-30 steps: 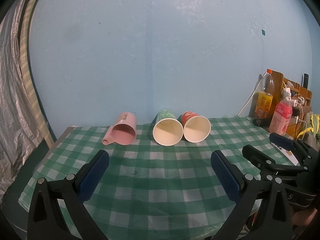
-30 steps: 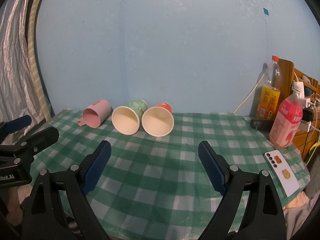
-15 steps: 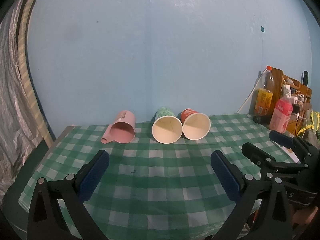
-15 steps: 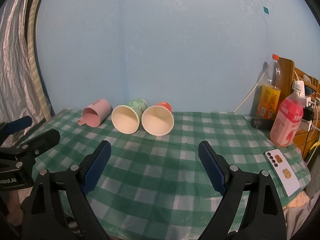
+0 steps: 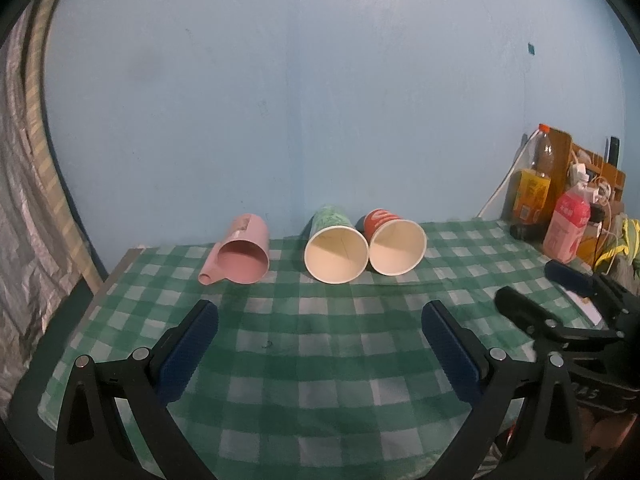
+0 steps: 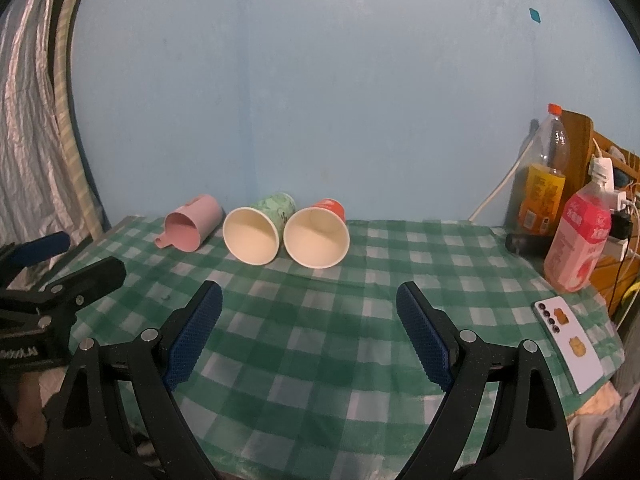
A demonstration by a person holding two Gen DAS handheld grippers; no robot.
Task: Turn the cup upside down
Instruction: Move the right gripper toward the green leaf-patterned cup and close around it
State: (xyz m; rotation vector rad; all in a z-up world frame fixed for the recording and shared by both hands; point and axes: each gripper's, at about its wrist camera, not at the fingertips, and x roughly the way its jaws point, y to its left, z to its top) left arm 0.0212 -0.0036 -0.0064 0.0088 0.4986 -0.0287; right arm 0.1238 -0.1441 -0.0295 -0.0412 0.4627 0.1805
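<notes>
Three cups are lying on their sides in a row at the back of the table with the green and white checked cloth (image 5: 320,360), near the blue wall (image 5: 320,100). Their open mouths are facing the cameras. The pink plastic cup with a handle (image 5: 242,256) is lying apart on the left. The green paper cup (image 5: 335,246) is lying in the middle, and the red paper cup (image 5: 394,242) is lying just beside it; their rims seem to be touching.

The left gripper (image 5: 320,326) is hanging over the near part of the cloth with its blue fingers wide apart, holding nothing. The right gripper (image 6: 309,306) is doing the same beside it, fingers spread and holding nothing. Both are well apart from the cups.

A pink drink bottle (image 6: 580,240), an orange drink bottle (image 6: 544,184) and a white phone (image 6: 568,338) are sitting on the right side.
</notes>
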